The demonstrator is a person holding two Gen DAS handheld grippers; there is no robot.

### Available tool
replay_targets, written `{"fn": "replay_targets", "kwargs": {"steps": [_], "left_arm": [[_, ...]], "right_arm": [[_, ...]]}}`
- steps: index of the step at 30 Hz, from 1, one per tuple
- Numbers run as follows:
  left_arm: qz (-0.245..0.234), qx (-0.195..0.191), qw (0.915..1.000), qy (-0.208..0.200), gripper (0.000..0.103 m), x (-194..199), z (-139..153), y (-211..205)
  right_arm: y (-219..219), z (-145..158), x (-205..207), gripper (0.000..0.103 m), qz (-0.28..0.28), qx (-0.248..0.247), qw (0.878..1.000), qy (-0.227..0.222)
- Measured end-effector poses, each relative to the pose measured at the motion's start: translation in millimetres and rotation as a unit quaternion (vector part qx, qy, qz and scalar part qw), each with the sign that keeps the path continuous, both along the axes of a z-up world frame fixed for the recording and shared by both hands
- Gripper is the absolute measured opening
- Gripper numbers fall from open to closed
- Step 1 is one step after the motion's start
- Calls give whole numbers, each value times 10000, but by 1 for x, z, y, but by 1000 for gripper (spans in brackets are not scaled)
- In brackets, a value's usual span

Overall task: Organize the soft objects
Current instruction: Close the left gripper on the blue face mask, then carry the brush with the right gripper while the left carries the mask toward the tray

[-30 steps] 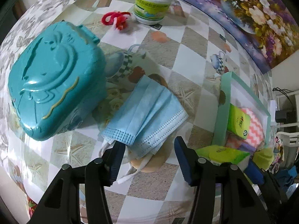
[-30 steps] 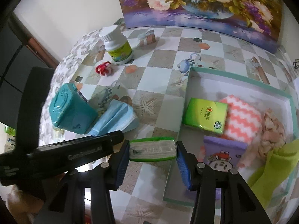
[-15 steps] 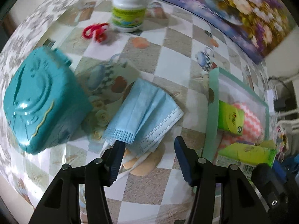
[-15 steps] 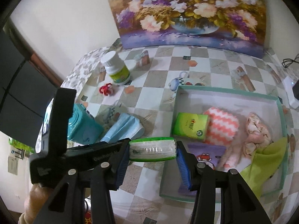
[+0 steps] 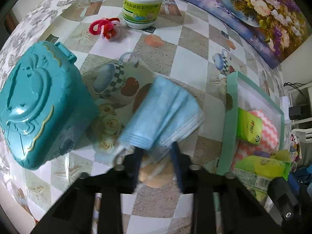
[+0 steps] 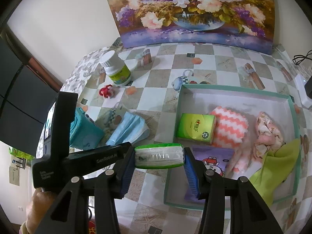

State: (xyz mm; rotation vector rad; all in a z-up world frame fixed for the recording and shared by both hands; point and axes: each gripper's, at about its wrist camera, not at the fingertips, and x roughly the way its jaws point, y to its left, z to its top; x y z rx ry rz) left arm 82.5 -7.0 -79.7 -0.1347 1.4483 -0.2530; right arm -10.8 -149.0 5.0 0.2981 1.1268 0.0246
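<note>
The left gripper [image 5: 156, 156] sits low over the tabletop [image 5: 195, 54], its blue fingers [image 5: 137, 163] straddling the near edge of the blue mask [image 5: 165, 117]. The picture is blurred there, and I cannot tell whether the jaws are spread or pinching the mask. The mask lies flat between the teal case [image 5: 39, 101] near the table's left edge and the tray [image 5: 230, 117] toward the right. A white bottle [image 5: 143, 5] and a red pipe-cleaner toy [image 5: 106, 27] stand near the far left corner.

The right gripper [image 6: 159, 156] pinches a green-edged tissue pack [image 6: 159, 155] endwise between its jaws, held above the tabletop just beside the tray's [image 6: 234, 91] left wall. In the tray lie a green tissue pack [image 6: 195, 128] touching a pink zigzag cloth [image 6: 230, 128], a purple pack [image 6: 212, 156] at the near side, a pink floral cloth [image 6: 268, 132] and a green cloth [image 6: 273, 167] at the right side. A flower painting [image 6: 195, 11] leans at the far edge.
</note>
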Motion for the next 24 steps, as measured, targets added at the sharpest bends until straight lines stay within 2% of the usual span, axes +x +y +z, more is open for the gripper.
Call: {"fn": "replay_targets", "kwargs": {"steps": [6, 10, 18, 24], "left_arm": [[92, -6, 9999, -53, 8, -1, 0, 11], [192, -50, 9998, -78, 4, -2, 2, 19], [278, -238, 9989, -306, 3, -6, 20, 30], [305, -418, 9966, -635, 2, -8, 39, 32]], "right_arm": [[0, -2, 1, 51, -10, 7, 10000, 38], [0, -3, 1, 51, -18, 18, 10000, 54], [-3, -1, 1, 51, -48, 54, 10000, 16], [-4, 3, 0, 51, -68, 74, 9999, -49]]}}
